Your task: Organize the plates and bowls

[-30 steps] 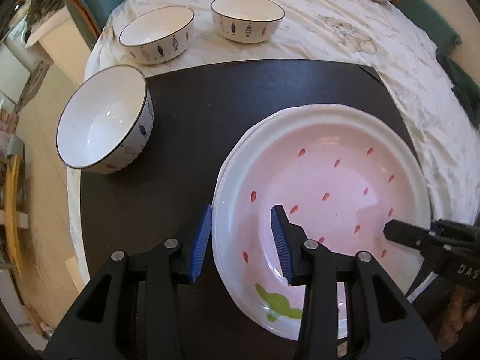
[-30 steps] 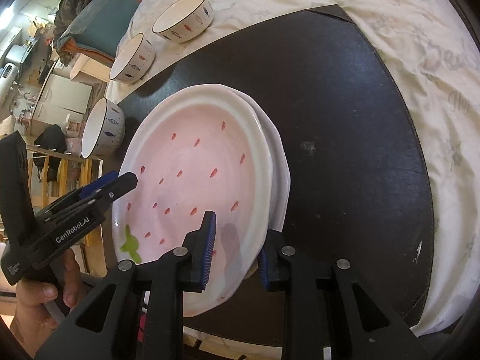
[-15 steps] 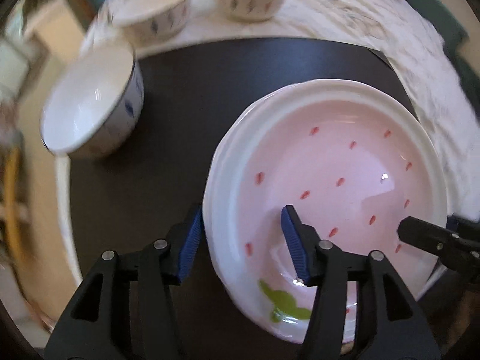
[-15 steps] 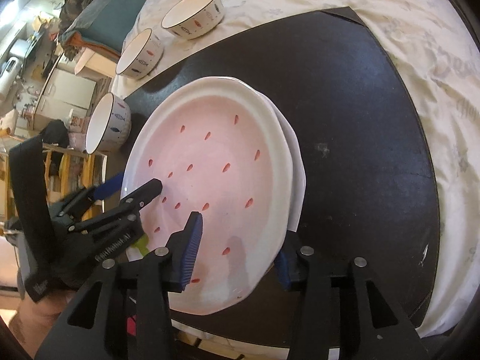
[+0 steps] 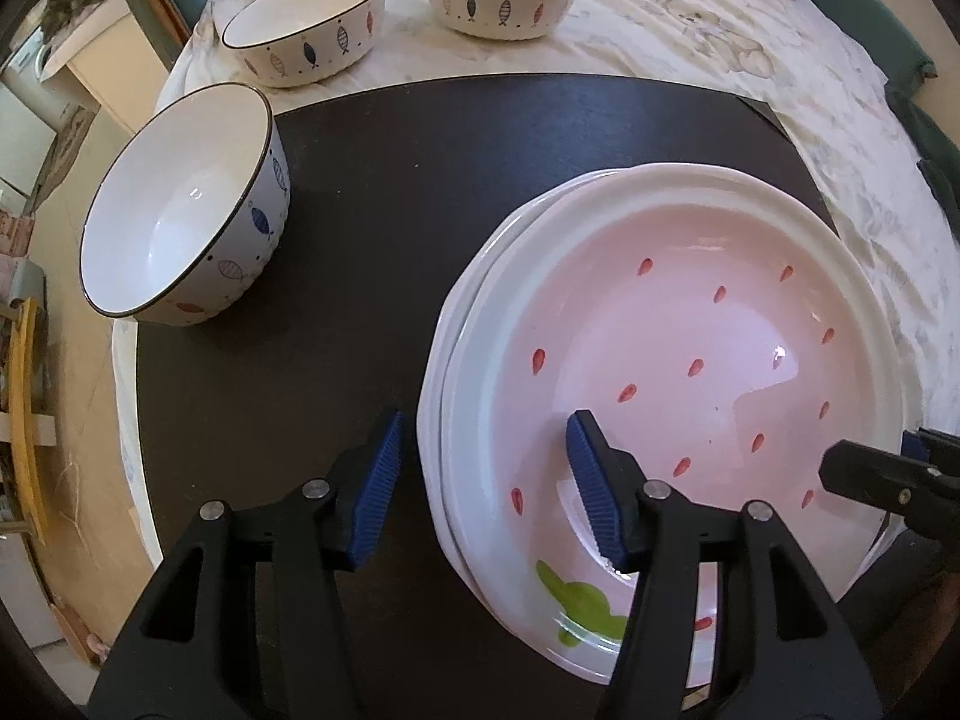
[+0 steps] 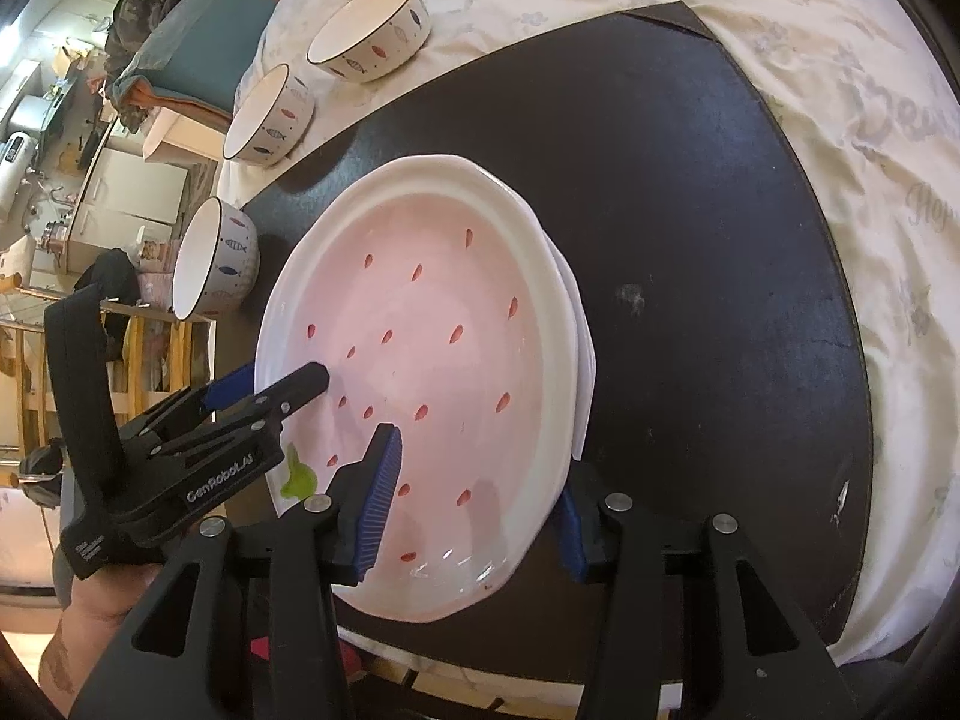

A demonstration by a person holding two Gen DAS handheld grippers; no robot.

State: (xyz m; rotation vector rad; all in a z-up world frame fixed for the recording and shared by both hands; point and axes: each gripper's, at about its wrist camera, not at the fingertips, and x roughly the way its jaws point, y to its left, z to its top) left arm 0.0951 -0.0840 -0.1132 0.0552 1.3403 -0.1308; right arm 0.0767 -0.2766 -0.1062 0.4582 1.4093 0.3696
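The pink plate sits on a white plate on the black mat, right of a fish bowl. The left gripper and the right gripper each straddle the plates' rim. Both have just been opening, and the pads seem clear of the rim. Two more bowls stand far off on the cloth.

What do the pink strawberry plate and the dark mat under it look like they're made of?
Pink strawberry-patterned plate: likely glazed ceramic, since sharp glossy highlights sit on its smooth, thick white rim. Dark mat: a thin, matte, dark brown sheet with no shine, perhaps leatherette or card; the pictures leave that open.
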